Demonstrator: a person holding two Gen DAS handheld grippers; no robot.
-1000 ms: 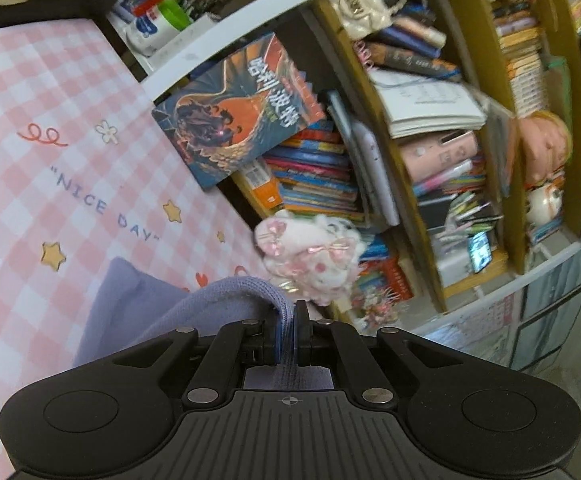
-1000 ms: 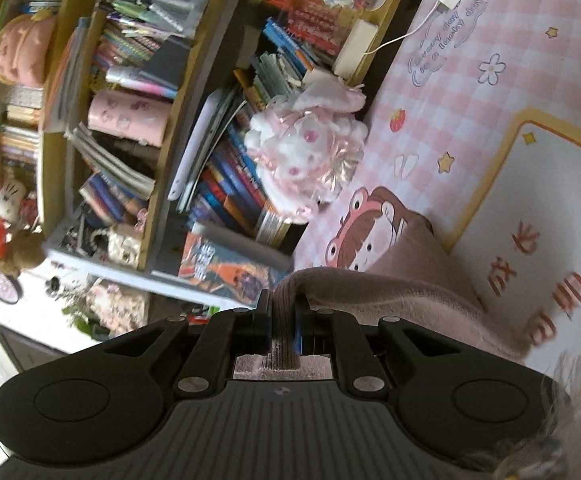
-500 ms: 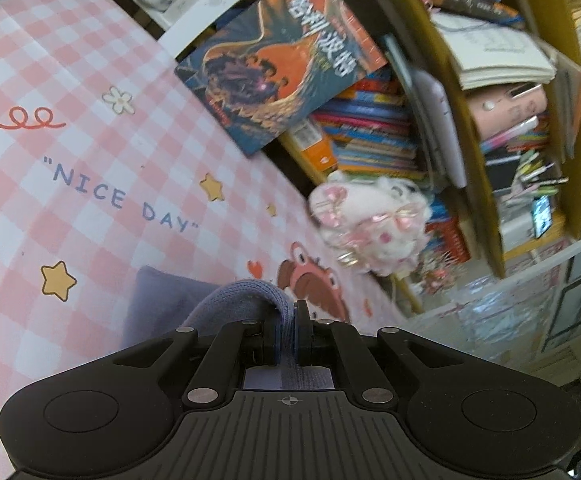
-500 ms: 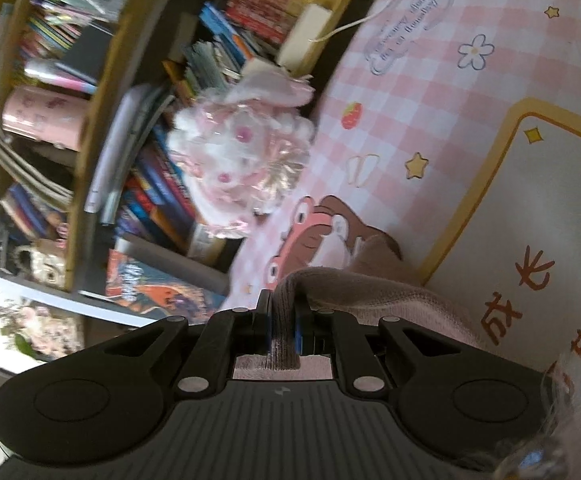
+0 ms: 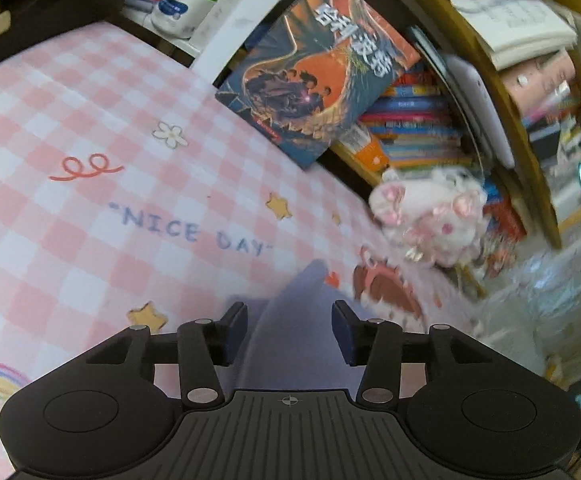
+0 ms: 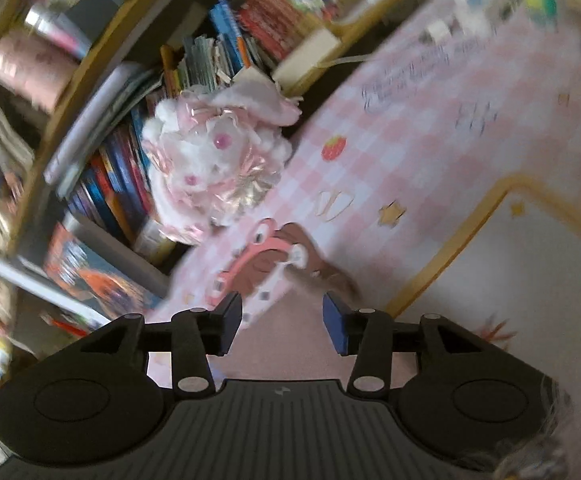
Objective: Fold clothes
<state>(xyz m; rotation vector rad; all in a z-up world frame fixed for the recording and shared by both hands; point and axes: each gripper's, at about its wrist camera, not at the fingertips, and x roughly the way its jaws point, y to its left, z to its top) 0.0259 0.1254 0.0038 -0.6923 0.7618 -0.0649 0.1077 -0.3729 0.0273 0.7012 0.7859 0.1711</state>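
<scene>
A: Between the pads of our left claw (image 5: 289, 332), the lavender garment (image 5: 294, 320) lies loose on the pink checked desk (image 5: 90, 120). Its jaws have just been opening and stand partly apart, with the cloth between them but not pressed.

B: Same on our side. Our right claw (image 6: 282, 322) has just been opening too, and the pinkish cloth (image 6: 286, 340) under it sits slack between the parted pads, gripped by neither.

A: So we judge that this is the release at the end of a fold, with both held edges let down near the far side of the desk, close to the printed cartoon face (image 6: 262, 264).

B: Whether the two colours belong to one garment or two, we cannot tell from here.

A: Next we would draw both claws back clear of the fabric without dragging it, then look for the next edge to pinch.

B: We should mind the plush toy (image 6: 214, 160) and the bookshelf (image 5: 430, 128) just beyond the desk edge; there is little room ahead.
</scene>
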